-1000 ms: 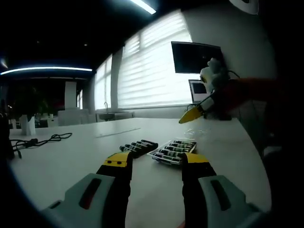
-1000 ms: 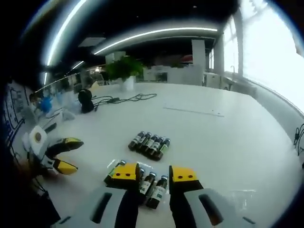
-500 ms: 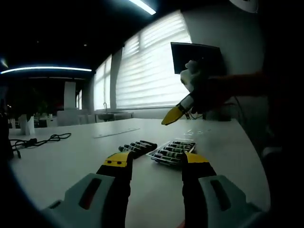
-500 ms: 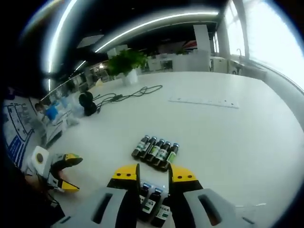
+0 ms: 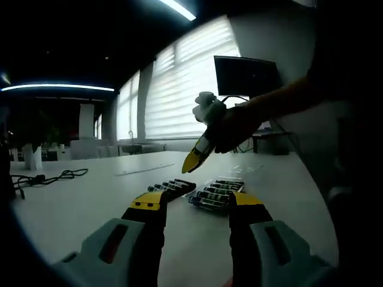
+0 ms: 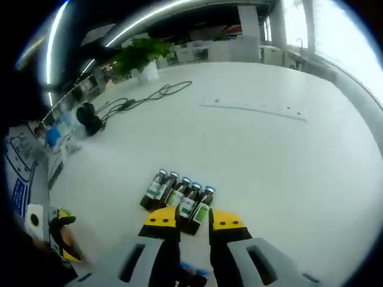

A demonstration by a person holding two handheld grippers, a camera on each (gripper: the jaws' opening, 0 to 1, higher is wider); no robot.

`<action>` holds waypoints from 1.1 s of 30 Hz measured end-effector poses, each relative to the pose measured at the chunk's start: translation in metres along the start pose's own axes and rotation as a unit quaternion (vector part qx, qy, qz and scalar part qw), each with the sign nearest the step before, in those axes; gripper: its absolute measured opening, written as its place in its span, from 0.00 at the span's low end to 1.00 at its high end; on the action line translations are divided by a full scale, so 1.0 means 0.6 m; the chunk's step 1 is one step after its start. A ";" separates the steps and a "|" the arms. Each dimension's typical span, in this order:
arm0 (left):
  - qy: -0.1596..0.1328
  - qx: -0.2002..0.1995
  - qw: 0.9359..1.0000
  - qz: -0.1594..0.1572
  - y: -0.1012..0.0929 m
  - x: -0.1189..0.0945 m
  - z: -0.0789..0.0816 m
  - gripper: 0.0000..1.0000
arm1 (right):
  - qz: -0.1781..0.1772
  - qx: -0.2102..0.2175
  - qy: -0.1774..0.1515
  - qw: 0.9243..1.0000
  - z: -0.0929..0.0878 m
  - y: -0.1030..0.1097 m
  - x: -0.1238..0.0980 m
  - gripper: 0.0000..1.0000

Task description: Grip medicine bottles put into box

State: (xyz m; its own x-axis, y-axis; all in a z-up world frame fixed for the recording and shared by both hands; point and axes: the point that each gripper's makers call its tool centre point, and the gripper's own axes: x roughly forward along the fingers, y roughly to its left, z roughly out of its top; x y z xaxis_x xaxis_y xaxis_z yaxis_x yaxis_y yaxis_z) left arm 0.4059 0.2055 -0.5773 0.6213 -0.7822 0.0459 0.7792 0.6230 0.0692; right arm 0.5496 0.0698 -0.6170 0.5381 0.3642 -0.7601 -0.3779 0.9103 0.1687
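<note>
A row of several small brown medicine bottles lies loose on the white table; in the left gripper view the same bottles lie left of a clear box with more bottles in it. My right gripper hovers open just over the near end of the loose row, with nothing held. It also enters the left gripper view, where the right gripper is held in a hand above the bottles. My left gripper rests low and open, short of the box.
Black cables and headphones lie at the far left of the table, by a potted plant. A thin white strip lies farther out. A dark monitor stands at the table's end by the window blinds.
My right gripper moved off the box and forward over the loose row of bottles; in the left gripper view it swung left and lower. The left gripper stayed still.
</note>
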 end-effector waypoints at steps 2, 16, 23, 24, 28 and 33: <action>-0.002 -0.002 1.000 -0.003 -0.001 -0.001 0.001 0.34 | -0.012 -0.011 0.011 1.000 -0.007 -0.002 0.006 0.14; -0.013 -0.015 1.000 -0.013 -0.005 -0.003 0.009 0.34 | -0.041 -0.024 0.052 0.997 -0.030 -0.016 0.028 0.11; -0.010 -0.014 1.000 -0.016 -0.006 -0.001 0.007 0.34 | -0.046 -0.026 0.050 0.997 -0.034 -0.017 0.029 0.08; -0.010 -0.013 1.000 -0.016 -0.006 -0.001 0.006 0.34 | -0.046 -0.025 0.049 0.997 -0.034 -0.018 0.030 0.08; -0.008 -0.011 1.000 -0.014 -0.006 0.000 0.005 0.34 | -0.053 -0.030 0.051 0.997 -0.036 -0.024 0.028 0.07; -0.007 -0.010 1.000 -0.013 -0.005 0.000 0.004 0.34 | -0.050 -0.011 0.016 0.999 -0.020 -0.031 0.012 0.07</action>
State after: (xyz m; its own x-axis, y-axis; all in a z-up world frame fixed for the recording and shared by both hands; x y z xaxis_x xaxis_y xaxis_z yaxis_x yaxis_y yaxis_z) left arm 0.4033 0.2035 -0.5750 0.6005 -0.7975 0.0576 0.7961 0.6031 0.0501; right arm 0.5515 0.0530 -0.6328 0.5497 0.2652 -0.7922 -0.3398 0.9373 0.0779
